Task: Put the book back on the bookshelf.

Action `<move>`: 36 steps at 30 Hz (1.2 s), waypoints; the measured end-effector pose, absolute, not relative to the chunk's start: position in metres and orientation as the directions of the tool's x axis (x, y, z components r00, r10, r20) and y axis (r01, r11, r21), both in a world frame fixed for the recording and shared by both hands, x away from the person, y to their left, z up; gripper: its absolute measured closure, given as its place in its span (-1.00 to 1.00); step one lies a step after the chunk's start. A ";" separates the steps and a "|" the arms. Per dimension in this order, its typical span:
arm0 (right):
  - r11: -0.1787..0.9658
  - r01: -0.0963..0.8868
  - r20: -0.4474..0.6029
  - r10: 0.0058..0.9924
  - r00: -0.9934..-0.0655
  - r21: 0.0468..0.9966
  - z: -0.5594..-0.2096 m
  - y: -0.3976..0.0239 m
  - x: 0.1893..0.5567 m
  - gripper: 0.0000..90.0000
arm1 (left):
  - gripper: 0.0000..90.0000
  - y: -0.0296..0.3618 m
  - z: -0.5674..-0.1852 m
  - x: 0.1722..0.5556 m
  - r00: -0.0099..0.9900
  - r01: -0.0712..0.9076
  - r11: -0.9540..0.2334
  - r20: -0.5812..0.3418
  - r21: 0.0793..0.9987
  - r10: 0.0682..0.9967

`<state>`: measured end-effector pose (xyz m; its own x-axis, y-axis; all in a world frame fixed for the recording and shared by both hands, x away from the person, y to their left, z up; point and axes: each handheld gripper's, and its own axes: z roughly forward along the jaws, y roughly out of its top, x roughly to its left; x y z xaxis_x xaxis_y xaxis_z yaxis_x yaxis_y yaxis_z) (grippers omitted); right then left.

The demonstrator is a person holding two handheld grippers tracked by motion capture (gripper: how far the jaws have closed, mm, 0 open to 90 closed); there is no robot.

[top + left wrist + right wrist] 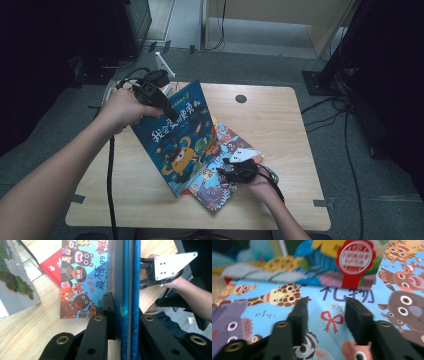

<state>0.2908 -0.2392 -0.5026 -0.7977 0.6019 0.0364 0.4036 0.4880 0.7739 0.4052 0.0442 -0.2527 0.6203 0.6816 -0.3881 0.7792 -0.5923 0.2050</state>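
Here the left gripper (170,114) clamps the blue 我爸爸 book (176,137); right gripper (325,303) jaws apart

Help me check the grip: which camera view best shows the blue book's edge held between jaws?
The left gripper view: the blue book runs edge-on between the left gripper jaws, clamped. The high view shows its cover lifted and tilted. The right gripper view shows no held edge.

- Two grippers — the left gripper (170,112) and the right gripper (223,169).
- At least three picture books: a blue book (175,135) raised, an animal book (220,165) beneath it, and a red book (53,267) beside that one.
- One table (280,130) under the books.
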 end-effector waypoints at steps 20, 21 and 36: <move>0.455 0.399 0.037 0.621 -0.783 0.796 -0.508 -0.236 0.295 -0.18 | 0.86 0.093 -0.215 0.389 0.568 0.823 -0.511 -0.358 0.248 0.741; 0.449 0.405 0.043 0.627 -0.778 0.797 -0.508 -0.236 0.297 -0.17 | 0.86 0.097 -0.215 0.388 0.564 0.826 -0.507 -0.361 0.247 0.742; 0.458 0.398 0.028 0.627 -0.778 0.795 -0.508 -0.229 0.308 -0.24 | 0.85 0.154 -0.209 0.366 0.487 0.872 -0.412 -0.368 0.266 0.792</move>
